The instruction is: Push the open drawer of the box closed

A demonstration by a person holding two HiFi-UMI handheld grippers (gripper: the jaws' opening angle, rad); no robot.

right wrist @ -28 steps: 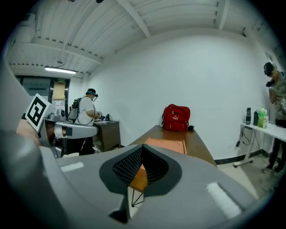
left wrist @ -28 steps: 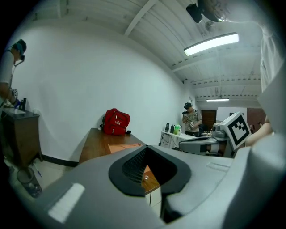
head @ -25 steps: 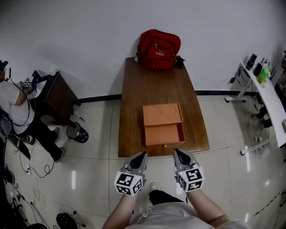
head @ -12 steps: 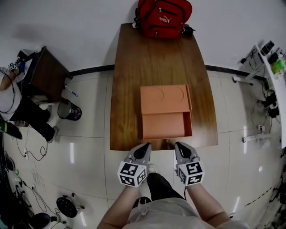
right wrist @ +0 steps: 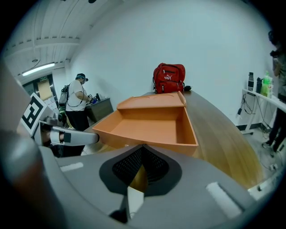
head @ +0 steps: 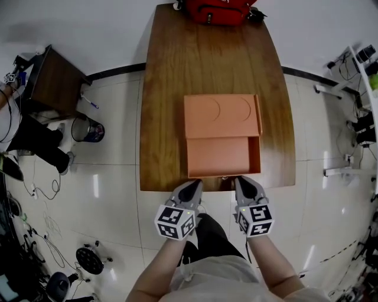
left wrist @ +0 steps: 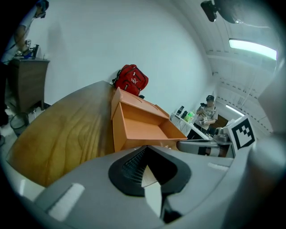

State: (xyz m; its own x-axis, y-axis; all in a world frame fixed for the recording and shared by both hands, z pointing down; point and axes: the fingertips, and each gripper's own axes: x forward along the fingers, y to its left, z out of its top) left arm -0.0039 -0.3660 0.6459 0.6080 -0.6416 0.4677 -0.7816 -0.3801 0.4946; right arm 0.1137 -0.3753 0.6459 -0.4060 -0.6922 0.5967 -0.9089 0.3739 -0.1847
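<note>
An orange box (head: 221, 115) lies on the wooden table (head: 162, 118), and its open drawer (head: 223, 156) is pulled out toward the table's near edge. The drawer is empty. Just off that edge, my left gripper (head: 190, 190) is shut with its tip below the drawer's front left corner. My right gripper (head: 244, 186) is shut too, its tip close to the drawer's front right part. The left gripper view shows the drawer (left wrist: 143, 129) ahead and to the right of the left gripper (left wrist: 146, 154). In the right gripper view the drawer (right wrist: 147, 125) lies straight ahead of the right gripper (right wrist: 142, 150).
A red backpack (head: 220, 10) sits at the table's far end by the wall. On the floor to the left stand a dark side table (head: 50, 82) and a bin (head: 88, 130), with a seated person (head: 12, 118). A white desk (head: 366, 65) is at the right.
Both grippers have moved forward together up to the table's near edge and the drawer front. The drawer stays open about as far as before.
</note>
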